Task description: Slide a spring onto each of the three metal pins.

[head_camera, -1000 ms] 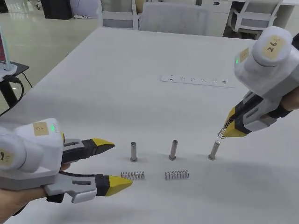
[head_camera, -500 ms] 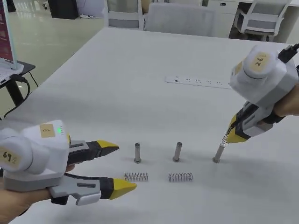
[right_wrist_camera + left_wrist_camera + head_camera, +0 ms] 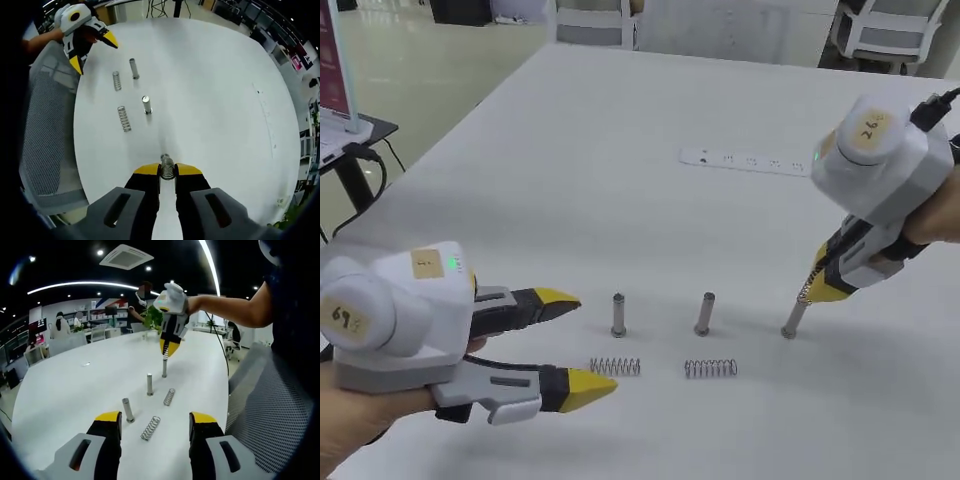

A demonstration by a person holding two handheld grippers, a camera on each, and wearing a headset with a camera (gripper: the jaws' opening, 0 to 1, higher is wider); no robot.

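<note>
At the lower right of the head view, the right pin [image 3: 793, 318] is standing on the table [image 3: 620, 180], looking a bit tilted in the frame with its top leaning up and to the right. The spring [image 3: 807, 290] meant for it is sitting right at that top end. The right gripper [image 3: 817, 287] is pinching the coil between its yellow tips, jaws almost together around it.

In the right gripper view the coil's open end is poking out just past the tips, low in the middle of the frame. I honestly can't tell if it's threading over the pin yet or just touching it. The spring's long axis is running roughly in line with the pin's, so I'm guessing the next bit is a push down along that line.

Moving left, the middle pin [image 3: 705, 313] and left pin [image 3: 618, 314] are standing bare. Two loose springs [image 3: 711, 368] are lying flat just below them, long axes going left to right.

At the lower left, the left gripper [image 3: 585, 342] is hovering with its jaws spread wide and nothing in them. It's pointing at the leftmost loose spring and is way nearer to it than the right gripper is.
</note>
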